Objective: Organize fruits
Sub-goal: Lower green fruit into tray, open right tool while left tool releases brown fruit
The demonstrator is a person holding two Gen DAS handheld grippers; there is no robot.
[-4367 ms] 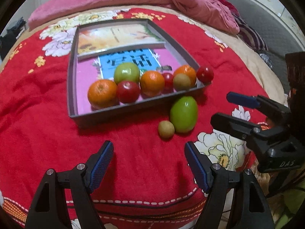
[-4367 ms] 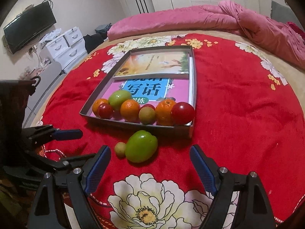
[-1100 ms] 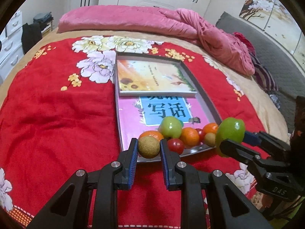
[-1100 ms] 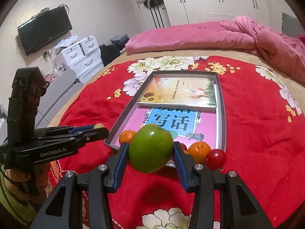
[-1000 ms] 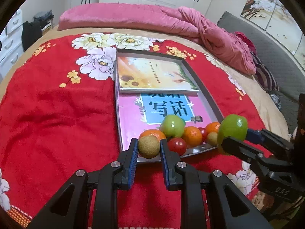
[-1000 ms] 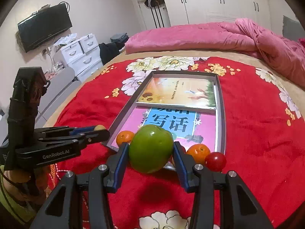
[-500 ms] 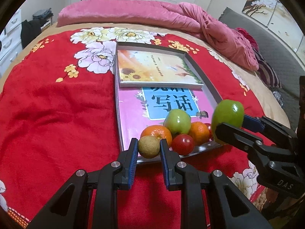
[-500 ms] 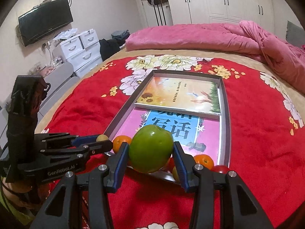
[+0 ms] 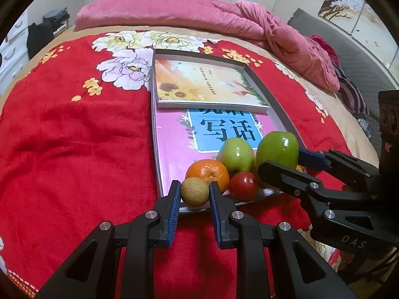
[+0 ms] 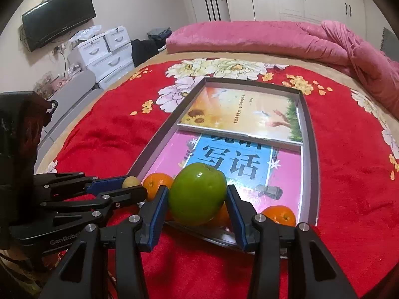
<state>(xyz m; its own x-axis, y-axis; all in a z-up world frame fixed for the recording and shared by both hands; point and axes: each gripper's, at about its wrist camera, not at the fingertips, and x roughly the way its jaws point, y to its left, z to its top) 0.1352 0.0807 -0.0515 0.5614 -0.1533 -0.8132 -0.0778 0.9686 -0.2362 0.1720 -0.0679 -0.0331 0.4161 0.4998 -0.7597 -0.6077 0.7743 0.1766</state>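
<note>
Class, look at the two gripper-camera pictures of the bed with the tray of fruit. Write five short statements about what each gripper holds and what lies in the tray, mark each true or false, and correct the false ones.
1. The left gripper is shut on a small brown fruit. True.
2. The right gripper holds an orange. False: it holds a large green apple.
3. Two books lie in the tray. True.
4. A second green apple sits in the tray. True.
5. The tray rests on a bare wooden table. False: it rests on a red flowered blanket.
</note>
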